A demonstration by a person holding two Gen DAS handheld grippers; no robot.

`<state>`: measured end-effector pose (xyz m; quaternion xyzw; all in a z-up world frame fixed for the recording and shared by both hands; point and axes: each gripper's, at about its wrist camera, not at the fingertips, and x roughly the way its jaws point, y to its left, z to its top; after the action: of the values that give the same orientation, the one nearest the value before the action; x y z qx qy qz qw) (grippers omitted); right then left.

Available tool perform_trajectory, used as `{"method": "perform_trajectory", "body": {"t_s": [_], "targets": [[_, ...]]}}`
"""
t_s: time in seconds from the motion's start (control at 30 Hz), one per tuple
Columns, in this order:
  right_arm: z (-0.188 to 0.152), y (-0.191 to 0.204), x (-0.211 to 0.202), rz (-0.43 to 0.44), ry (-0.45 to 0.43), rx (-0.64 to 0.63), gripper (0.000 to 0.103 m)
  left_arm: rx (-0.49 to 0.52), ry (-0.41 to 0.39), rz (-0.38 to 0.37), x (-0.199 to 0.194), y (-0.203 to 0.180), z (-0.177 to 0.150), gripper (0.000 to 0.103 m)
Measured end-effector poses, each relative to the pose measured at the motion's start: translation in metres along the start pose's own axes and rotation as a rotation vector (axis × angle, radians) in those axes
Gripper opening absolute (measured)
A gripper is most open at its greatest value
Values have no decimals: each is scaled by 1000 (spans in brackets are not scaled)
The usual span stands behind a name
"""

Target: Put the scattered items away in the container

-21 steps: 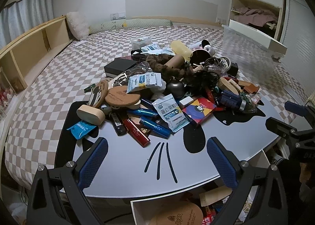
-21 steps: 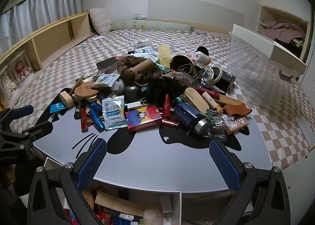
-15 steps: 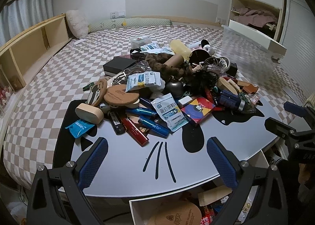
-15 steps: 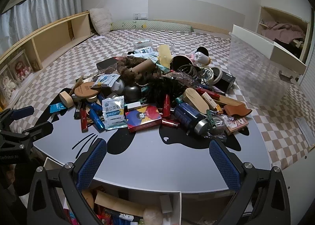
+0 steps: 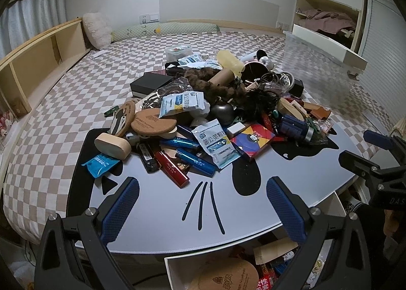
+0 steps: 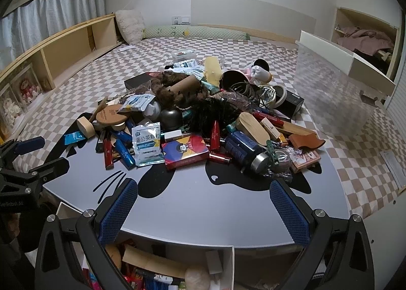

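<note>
Barely anything differs from half a second ago: the left view has drifted a touch, so the heap sits slightly lower in it, and no item has shifted. Both tools hang short of the counter's near edge, the left tool (image 5: 203, 203) and the right tool (image 6: 203, 203) each with fingers spread wide and holding nothing. For the task, that means the pile of scattered items (image 6: 203, 117) lies just as it did, heaped on the grey counter (image 6: 203, 208): sachets, lighters, a blue flask (image 6: 243, 150), a colourful box (image 6: 185, 150), wooden pieces and a furry tail.

A clear plastic container (image 6: 335, 97) stands on the checked bed (image 5: 76, 92) to the right of the heap, close beside it; its inside is too hazy to judge. An open drawer (image 6: 177, 264) below the counter's front edge already holds odds and ends, so which one the task means, I cannot tell.

The front strip of the counter is bare and gives both tools free approach; the near items, like the red lighter (image 5: 172, 168), lie singly, while the middle is tangled
</note>
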<state>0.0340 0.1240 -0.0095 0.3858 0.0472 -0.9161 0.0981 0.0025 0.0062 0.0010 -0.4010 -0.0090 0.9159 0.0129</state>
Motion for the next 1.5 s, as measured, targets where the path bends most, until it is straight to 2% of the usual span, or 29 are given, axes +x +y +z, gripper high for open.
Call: {"method": "perform_trajectory", "body": {"t_s": [0.93, 1.1, 1.23, 1.5], "targets": [[4, -2, 0, -6, -8, -14, 103, -8, -9, -27, 0, 6, 4, 101], [7, -9, -1, 27, 0, 17, 103, -33, -27, -39, -2, 10, 10, 101], [12, -14, -3, 11, -12, 13, 103, -53, -34, -40, -1, 16, 17, 101], [37, -42, -10, -66, -100, 47, 103, -113, -53, -61, -1, 40, 43, 101]]}}
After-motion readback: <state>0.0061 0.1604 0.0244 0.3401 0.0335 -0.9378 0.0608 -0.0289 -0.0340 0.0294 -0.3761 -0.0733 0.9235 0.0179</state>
